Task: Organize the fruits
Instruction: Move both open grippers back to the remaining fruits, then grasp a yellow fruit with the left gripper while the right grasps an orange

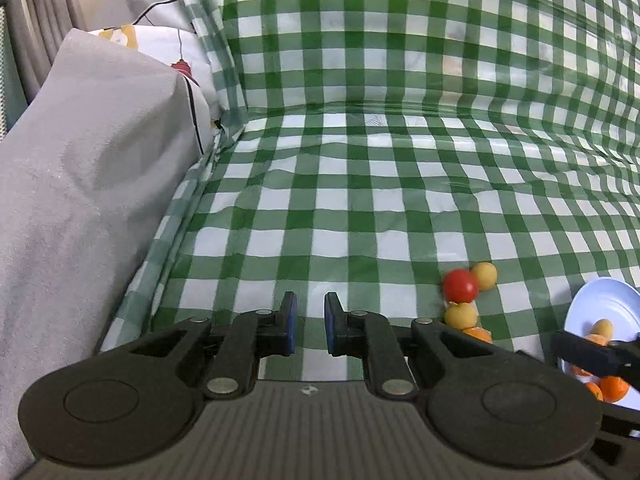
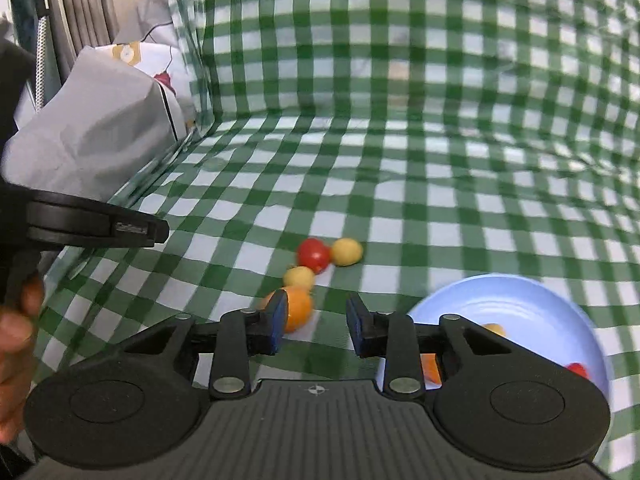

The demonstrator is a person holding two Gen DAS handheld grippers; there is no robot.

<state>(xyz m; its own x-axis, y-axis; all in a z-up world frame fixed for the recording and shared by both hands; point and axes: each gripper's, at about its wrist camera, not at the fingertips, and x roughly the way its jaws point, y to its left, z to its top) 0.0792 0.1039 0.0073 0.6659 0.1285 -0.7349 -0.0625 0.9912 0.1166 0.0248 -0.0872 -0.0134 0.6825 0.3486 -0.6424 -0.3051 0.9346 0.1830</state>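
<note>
No readable text, labels or numbers anywhere, small compass-like mark on each hand-held gripper body

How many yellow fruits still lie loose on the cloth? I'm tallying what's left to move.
2: one yellow fruit right of the red fruit, another just nearer, above the orange. Grippers may hide more.

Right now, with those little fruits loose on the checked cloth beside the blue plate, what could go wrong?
1. The orange fruit sits just beyond the left pad of the open right tongs, not between the pads; closing now might nudge it away.
2. The red fruit and two yellow ones cluster together, so bumping one could scatter the others.
3. The cloth is wrinkled, so round fruit may roll unpredictably.
</note>
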